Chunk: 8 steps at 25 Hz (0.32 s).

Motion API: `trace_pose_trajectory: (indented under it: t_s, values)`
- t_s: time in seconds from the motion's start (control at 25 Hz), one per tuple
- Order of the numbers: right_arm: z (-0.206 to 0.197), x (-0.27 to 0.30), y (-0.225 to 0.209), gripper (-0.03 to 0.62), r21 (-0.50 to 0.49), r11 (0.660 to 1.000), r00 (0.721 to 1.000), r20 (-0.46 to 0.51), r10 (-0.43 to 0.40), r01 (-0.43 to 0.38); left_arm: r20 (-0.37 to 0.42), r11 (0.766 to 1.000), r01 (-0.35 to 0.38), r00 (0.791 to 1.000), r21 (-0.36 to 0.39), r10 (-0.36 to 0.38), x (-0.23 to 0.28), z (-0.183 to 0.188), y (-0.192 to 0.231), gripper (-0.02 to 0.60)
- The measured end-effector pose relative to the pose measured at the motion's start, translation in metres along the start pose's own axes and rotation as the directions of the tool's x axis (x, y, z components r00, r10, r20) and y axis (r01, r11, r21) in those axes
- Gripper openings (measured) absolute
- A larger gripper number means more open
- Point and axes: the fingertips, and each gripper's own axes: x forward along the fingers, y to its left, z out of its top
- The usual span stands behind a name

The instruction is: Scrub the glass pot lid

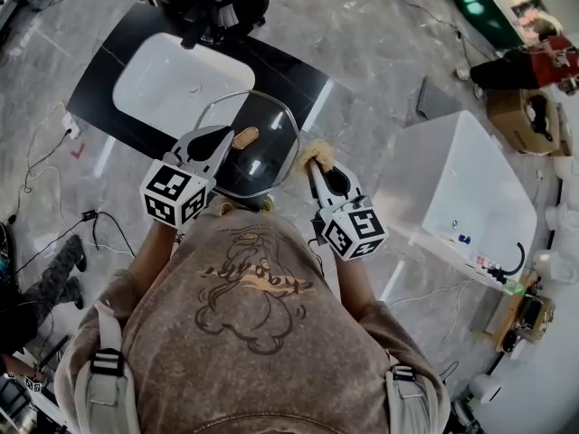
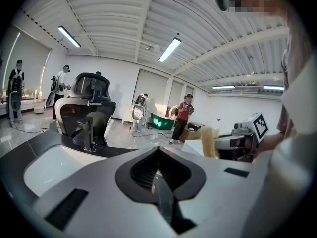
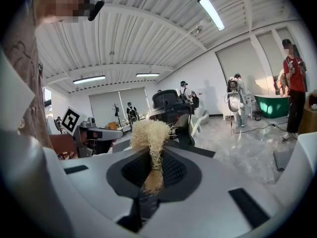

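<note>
In the head view the glass pot lid [image 1: 258,165], round with a metal rim and a wooden knob [image 1: 245,136], hangs over the black counter's front edge. My left gripper [image 1: 220,137] is shut on the lid's left rim. In the left gripper view the lid shows only as a thin edge [image 2: 159,190] between the closed jaws of that gripper [image 2: 157,175]. My right gripper [image 1: 317,163] is shut on a pale yellow fibre scrubber [image 1: 314,153], which sits at the lid's right rim. In the right gripper view the scrubber [image 3: 152,139] sticks up out of the jaws of the right gripper [image 3: 151,175].
A white sink basin [image 1: 181,84] sits in the black counter [image 1: 298,75], with a dark faucet [image 1: 213,21] behind it. A white tub [image 1: 461,188] stands to the right on the marble floor. Several people stand further off in the room [image 2: 184,115].
</note>
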Motion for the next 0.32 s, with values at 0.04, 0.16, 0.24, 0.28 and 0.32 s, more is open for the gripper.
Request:
trace_pose_trajectory:
  t_s: [0.04,0.16,0.24,0.28,0.32]
  values:
    - [-0.0013,0.0004,0.0002,0.046,0.002,1.000,1.000,-0.003,-0.001,0.001,-0.003,1.000,-0.002,1.000,0.000,0.002,-0.0003,-0.0013,0.0010,0.017]
    - [-0.0042,-0.0006,0.0008,0.046,0.007,1.000,1.000,-0.009,-0.001,0.001,-0.014,1.000,-0.013,1.000,-0.005,0.013,-0.0015,-0.0050,0.0026,0.017]
    - [-0.0055,-0.0017,0.0012,0.046,0.009,1.000,1.000,-0.012,0.001,-0.001,-0.020,1.000,-0.017,1.000,-0.009,0.016,-0.0015,-0.0067,0.0020,0.017]
    - [-0.0059,-0.0022,0.0013,0.046,0.010,1.000,1.000,-0.013,0.001,-0.001,-0.022,1.000,-0.017,1.000,-0.010,0.017,-0.0015,-0.0074,0.0015,0.017]
    - [-0.0064,-0.0027,0.0014,0.046,0.010,1.000,1.000,-0.015,0.002,-0.002,-0.025,1.000,-0.018,1.000,-0.012,0.017,-0.0014,-0.0079,0.0009,0.017]
